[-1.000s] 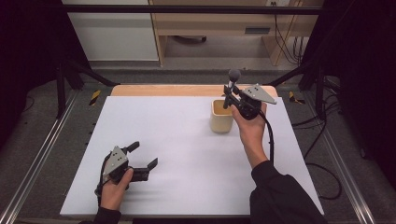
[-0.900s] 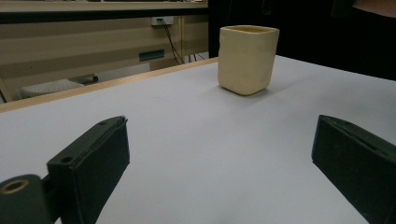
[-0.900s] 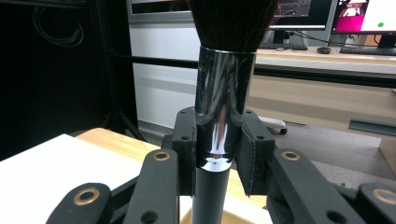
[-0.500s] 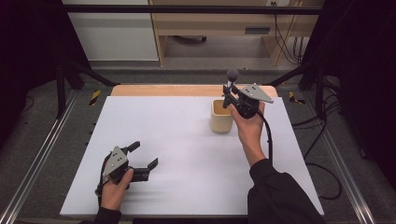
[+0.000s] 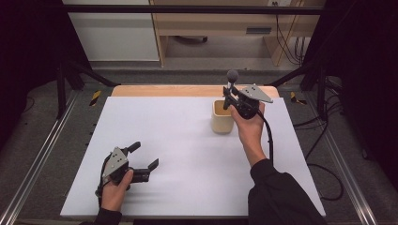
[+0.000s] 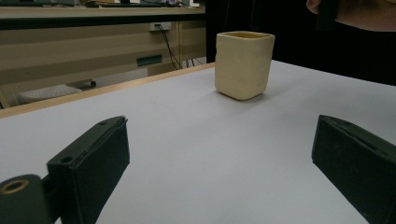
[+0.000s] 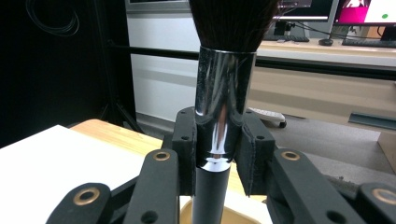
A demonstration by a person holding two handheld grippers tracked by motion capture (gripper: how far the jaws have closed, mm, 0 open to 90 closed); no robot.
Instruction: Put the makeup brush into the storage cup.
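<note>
The right gripper (image 5: 228,99) has its jaws clamped on a brush (image 7: 224,93) — upright, bristles on top, gripped at the shiny metal collar — directly above the cream cup (image 5: 222,117) at the far side of the white counter (image 5: 187,140). The left gripper (image 5: 145,161) rests near the front edge, well apart from the cup, jaws wide apart with nothing between them.
</note>
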